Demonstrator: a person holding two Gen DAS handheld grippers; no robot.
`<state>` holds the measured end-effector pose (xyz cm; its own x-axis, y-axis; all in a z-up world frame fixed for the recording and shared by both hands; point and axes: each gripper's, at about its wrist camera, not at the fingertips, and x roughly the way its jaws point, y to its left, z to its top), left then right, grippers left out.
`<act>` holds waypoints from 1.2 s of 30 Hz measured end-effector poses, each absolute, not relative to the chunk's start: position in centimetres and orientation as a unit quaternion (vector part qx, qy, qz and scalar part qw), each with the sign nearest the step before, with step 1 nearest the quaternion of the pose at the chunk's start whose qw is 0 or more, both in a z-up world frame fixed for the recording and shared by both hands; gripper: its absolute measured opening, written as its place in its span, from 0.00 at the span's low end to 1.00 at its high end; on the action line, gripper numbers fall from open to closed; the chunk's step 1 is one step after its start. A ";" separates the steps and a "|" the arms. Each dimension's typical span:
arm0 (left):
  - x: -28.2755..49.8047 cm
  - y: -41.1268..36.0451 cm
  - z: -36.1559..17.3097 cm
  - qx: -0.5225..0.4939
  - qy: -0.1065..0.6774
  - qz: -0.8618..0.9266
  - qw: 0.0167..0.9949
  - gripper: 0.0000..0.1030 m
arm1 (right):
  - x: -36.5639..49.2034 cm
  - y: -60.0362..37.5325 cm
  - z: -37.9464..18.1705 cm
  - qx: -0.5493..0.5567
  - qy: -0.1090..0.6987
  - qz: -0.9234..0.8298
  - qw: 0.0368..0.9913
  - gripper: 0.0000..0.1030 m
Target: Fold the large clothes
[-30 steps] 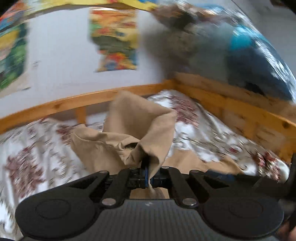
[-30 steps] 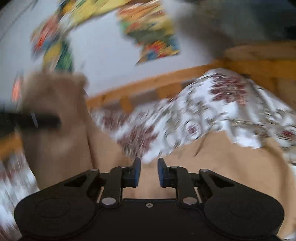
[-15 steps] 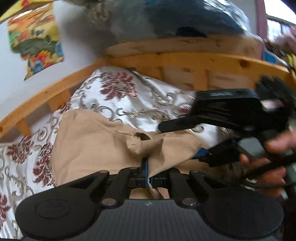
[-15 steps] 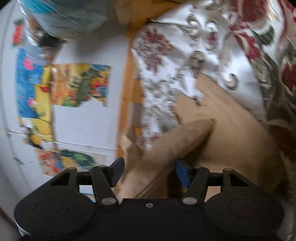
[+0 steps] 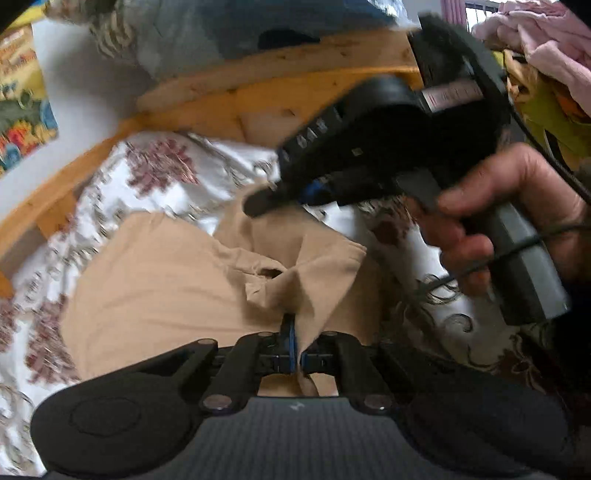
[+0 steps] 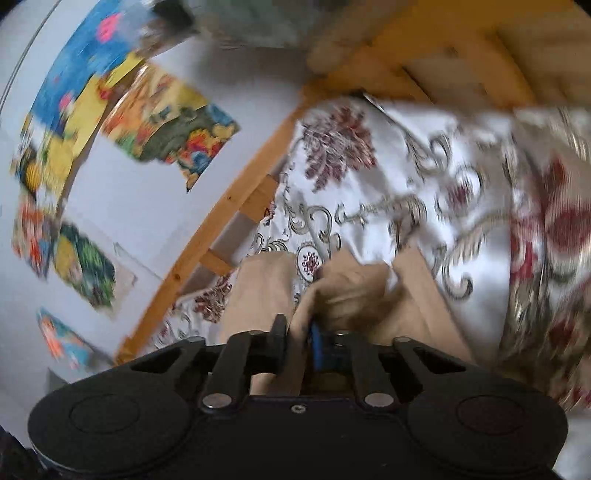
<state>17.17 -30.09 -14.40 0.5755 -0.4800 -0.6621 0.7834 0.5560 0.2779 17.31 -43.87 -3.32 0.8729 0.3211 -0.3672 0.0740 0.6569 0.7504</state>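
A tan garment lies on a floral bedspread. My left gripper is shut on a bunched fold of the tan garment near its right edge. My right gripper is shut on another fold of the same garment. In the left wrist view the right gripper is held in a hand, just above and behind the garment's far corner. The view from the right wrist is blurred.
A wooden bed frame runs along the far side and head of the bed. Colourful posters hang on the white wall. A blue-grey bundle sits on the headboard. Pink and yellow clothes are piled at the far right.
My left gripper brought its tan fold down from raised to low over the bed. My right gripper swung in, turned and closed on the garment; it was open before.
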 end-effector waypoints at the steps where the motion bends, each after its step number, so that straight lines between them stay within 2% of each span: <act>1: 17.3 -30.2 -15.1 0.277 0.274 -0.378 0.840 0.02 | 17.3 -43.9 -3.4 0.394 0.249 0.062 0.883 0.09; 3: 18.0 -30.3 -16.4 0.258 0.296 -0.379 0.838 0.03 | 17.7 -44.1 -4.2 0.382 0.280 0.044 0.880 0.11; 5: 18.7 -29.9 -17.5 0.240 0.318 -0.371 0.839 0.04 | 18.0 -44.5 -5.4 0.400 0.303 0.039 0.864 0.19; 9: 18.6 -29.4 -17.4 0.228 0.317 -0.372 0.842 0.09 | 18.4 -43.9 -6.2 0.395 0.335 0.062 0.853 0.50; 10: 18.6 -29.3 -17.3 0.226 0.317 -0.374 0.842 0.15 | 18.4 -43.4 -6.2 0.384 0.337 0.070 0.857 0.58; 12: 18.6 -29.1 -17.0 0.220 0.317 -0.377 0.842 0.28 | 18.6 -42.6 -6.2 0.364 0.343 0.080 0.862 0.62; 14: 18.5 -29.1 -16.9 0.216 0.317 -0.382 0.841 0.38 | 19.0 -41.7 -6.4 0.337 0.359 0.080 0.867 0.61; 16: 18.1 -29.1 -16.8 0.217 0.319 -0.386 0.838 0.42 | 19.2 -41.0 -6.4 0.296 0.373 0.071 0.876 0.51; 18: 17.6 -29.1 -16.7 0.220 0.320 -0.392 0.834 0.52 | 19.2 -40.5 -6.3 0.274 0.375 0.072 0.883 0.45; 20: 17.1 -28.7 -16.4 0.214 0.317 -0.407 0.829 0.69 | 19.2 -40.3 -6.3 0.270 0.374 0.075 0.884 0.40; 24: 15.7 -27.4 -15.4 0.202 0.307 -0.401 0.839 0.70 | 19.2 -40.1 -6.5 0.237 0.379 0.046 0.893 0.18; 27: 15.0 -26.2 -14.0 0.183 0.302 -0.378 0.856 0.74 | 19.2 -40.6 -7.1 0.254 0.381 0.044 0.888 0.18; 28: 14.8 -26.0 -13.5 0.188 0.299 -0.353 0.866 0.82 | 19.3 -40.6 -7.0 0.255 0.380 0.044 0.888 0.18; 29: 14.5 -25.9 -13.1 0.195 0.293 -0.329 0.876 0.87 | 19.3 -40.5 -6.9 0.252 0.379 0.042 0.889 0.18; 36: 14.4 -23.0 -11.4 0.170 0.292 -0.272 0.901 0.89 | 19.1 -40.3 -7.1 0.252 0.378 0.026 0.891 0.19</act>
